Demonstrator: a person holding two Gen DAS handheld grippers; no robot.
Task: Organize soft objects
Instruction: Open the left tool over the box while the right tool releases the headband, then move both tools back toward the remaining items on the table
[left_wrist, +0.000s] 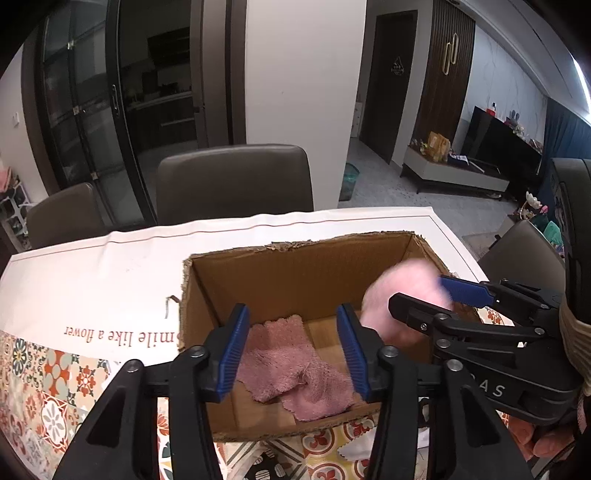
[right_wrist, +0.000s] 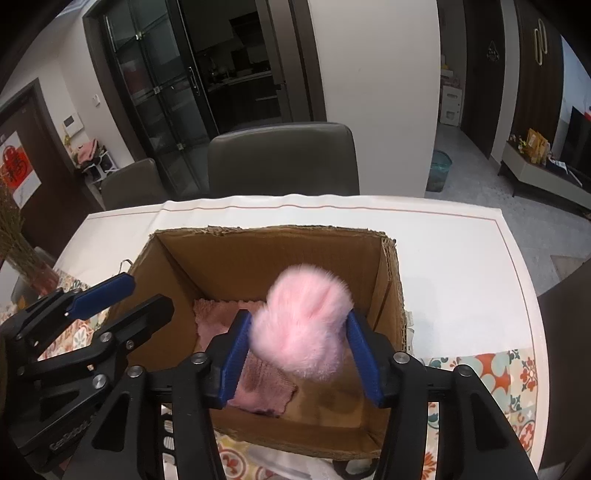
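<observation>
The right gripper (right_wrist: 299, 354) is hanging over the open cardboard box (right_wrist: 391, 295) with its 2 blue pads (right_wrist: 236, 358) spread wide. The pink fluffy pompom (right_wrist: 303, 325) is sitting between them, blurred; whether the pads are pressing it or merely flanking it, I cannot tell. Below and to the left of that gripper, a pink towel (right_wrist: 258, 387) is lying on the box floor.

The left gripper (left_wrist: 291, 350) is hovering released over the near edge of the box (left_wrist: 280, 273), nothing between its fingers (left_wrist: 232, 350). The towel (left_wrist: 291, 376) is lying straight ahead of it and below, crumpled in 2 overlapping folds. The pompom (left_wrist: 399, 295) is showing to its right, with the right gripper (left_wrist: 432, 295) reaching in from that side.

The box is resting on a white cloth (left_wrist: 92, 280) spread over a patterned tablecloth (left_wrist: 44, 398).
</observation>
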